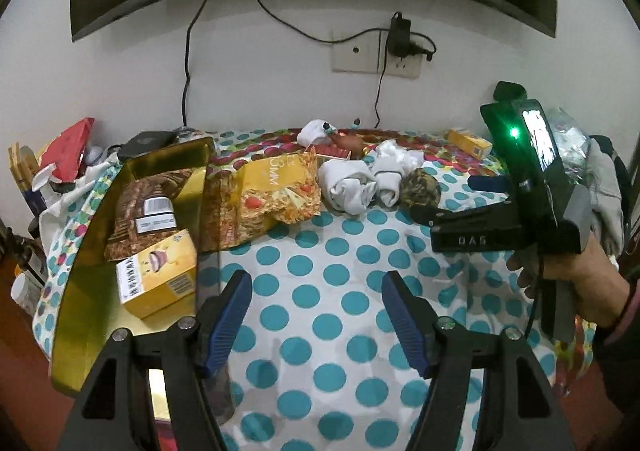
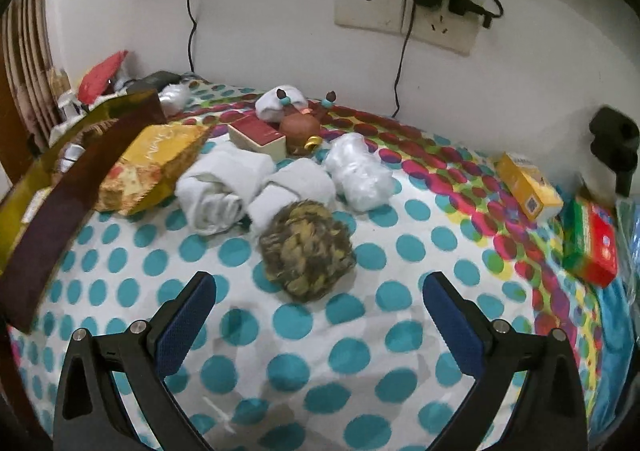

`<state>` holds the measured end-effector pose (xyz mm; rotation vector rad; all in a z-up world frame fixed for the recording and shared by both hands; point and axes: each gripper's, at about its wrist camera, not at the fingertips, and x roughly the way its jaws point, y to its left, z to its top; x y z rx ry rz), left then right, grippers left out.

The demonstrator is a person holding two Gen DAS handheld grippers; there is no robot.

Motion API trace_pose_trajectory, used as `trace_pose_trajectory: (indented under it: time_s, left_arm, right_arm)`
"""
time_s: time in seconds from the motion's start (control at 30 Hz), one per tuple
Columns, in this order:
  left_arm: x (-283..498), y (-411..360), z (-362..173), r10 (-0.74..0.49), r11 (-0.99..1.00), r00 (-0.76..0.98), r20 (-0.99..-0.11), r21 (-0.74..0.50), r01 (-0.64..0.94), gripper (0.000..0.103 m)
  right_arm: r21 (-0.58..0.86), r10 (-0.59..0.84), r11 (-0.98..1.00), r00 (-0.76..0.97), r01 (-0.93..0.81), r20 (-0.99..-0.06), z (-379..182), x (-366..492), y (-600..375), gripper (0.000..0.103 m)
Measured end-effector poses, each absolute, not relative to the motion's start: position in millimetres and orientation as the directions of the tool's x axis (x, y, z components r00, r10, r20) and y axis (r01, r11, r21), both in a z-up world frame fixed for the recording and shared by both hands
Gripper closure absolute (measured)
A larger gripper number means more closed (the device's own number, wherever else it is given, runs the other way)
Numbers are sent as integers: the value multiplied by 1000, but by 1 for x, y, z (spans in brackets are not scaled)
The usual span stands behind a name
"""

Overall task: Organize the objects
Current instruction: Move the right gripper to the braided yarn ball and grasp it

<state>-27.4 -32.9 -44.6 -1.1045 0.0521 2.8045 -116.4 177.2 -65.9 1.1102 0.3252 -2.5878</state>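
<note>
A gold box (image 1: 86, 291) stands open at the left and holds a yellow carton (image 1: 158, 283) and a snack packet (image 1: 148, 211). A yellow snack bag (image 1: 276, 189) leans on its wall. White rolled cloths (image 2: 224, 187) and a camouflage ball (image 2: 306, 249) lie mid-table. My left gripper (image 1: 316, 291) is open and empty over the dotted cloth, beside the box. My right gripper (image 2: 320, 291) is open and empty just short of the ball; it also shows in the left wrist view (image 1: 424, 211).
A red-lidded box (image 2: 258, 137), a brown toy (image 2: 300, 129), a plastic-wrapped roll (image 2: 360, 173), a yellow carton (image 2: 528, 187) and a red-green box (image 2: 592, 241) lie further back and right. Cables and a wall socket (image 2: 404, 7) are behind. Clutter is piled at the far left.
</note>
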Motion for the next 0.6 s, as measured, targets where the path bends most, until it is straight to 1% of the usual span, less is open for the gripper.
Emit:
trace_pose_trajectory:
  time_s: [0.13,0.23,0.3,0.37,0.43,0.5,0.6]
  left_arm:
    - [-45,-32,-50,111,-992,-707,-698,-41,-116,34]
    - [-55,-33,-53,109,-993,-716,-690,-48,-105,34]
    - [-62,-33,-56,111,-993,-716,-689,-46,-110,34]
    - [-67,-34,-59,105,-993,-715,-691,-40,-107,34]
    - [-73,-34,-64,70,-996,-713,-698,-16,-83,34]
    - [-78,-31,-68,28,-998,-714,-700,22,-61,34]
    - [-81,-23,-73,-30,-994,-730,-683,96,-49,34]
  right_arm:
    - [-125,-183,-908,-648,399,-739,-72,-122,169,1]
    - [-172,-159,-901,-672,398,-723,-73,-124,164,2]
    - [-193,-146,-896,-676,399,-722,-75,-126,160,15]
    - [-194,-142,-892,-662,408,-736,-78,-131,157,51]
    - [-172,-153,-892,-637,418,-755,-83,-136,155,52]
    - [-165,-155,-895,-637,414,-755,-85,-138,156,53]
    - [-100,-192,-909,-620,404,-760,-85,-139,165,53]
